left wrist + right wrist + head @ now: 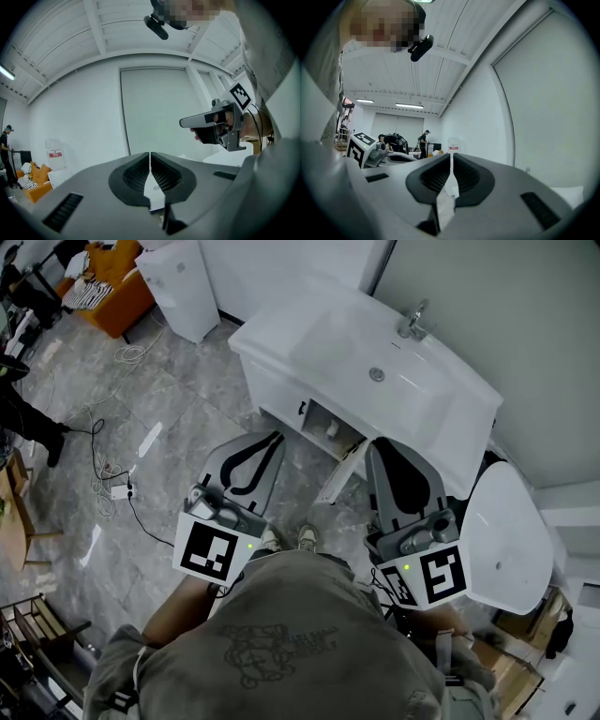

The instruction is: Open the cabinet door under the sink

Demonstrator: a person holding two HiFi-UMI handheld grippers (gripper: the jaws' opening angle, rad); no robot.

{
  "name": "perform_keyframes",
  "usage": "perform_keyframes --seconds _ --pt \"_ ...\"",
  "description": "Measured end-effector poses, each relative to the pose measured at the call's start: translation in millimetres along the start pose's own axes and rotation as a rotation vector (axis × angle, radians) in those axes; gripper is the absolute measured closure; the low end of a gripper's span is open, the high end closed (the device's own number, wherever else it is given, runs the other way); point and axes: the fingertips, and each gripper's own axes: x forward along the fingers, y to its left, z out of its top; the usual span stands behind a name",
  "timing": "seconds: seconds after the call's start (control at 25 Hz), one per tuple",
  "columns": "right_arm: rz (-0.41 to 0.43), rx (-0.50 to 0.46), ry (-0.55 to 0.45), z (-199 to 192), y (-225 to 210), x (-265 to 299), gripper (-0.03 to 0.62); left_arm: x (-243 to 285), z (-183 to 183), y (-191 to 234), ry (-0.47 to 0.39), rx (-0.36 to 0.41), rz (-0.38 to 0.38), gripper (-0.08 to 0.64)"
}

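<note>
Head view, person facing a white sink vanity (pixel 281 343) with moulded basin, which lies toward 1 o'clock. The white rectangular cabinet door (pixel 343 471) beneath it stands swung outward, its free edge toward 6 o'clock, exposing the dark cabinet opening (pixel 323 420); the task appears largely done. The grey left gripper (pixel 276 437) (pixel 150 155) and grey right gripper (pixel 377 446) (pixel 451 157) flank the door at 9 and 3 o'clock, apart from it, jaws clenched on nothing. Both are drawn in toward the chest and tilted upward, probably to keep clear of the door's arc.
</note>
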Motion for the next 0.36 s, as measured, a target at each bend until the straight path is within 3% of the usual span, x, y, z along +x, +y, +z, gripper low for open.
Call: perform_keyframes --seconds 0.36 --pt "0.000 0.008 0.009 -1.5 0.3 -1.8 0.554 -0.3 -1.9 3.8 0.013 0.003 0.012 0.535"
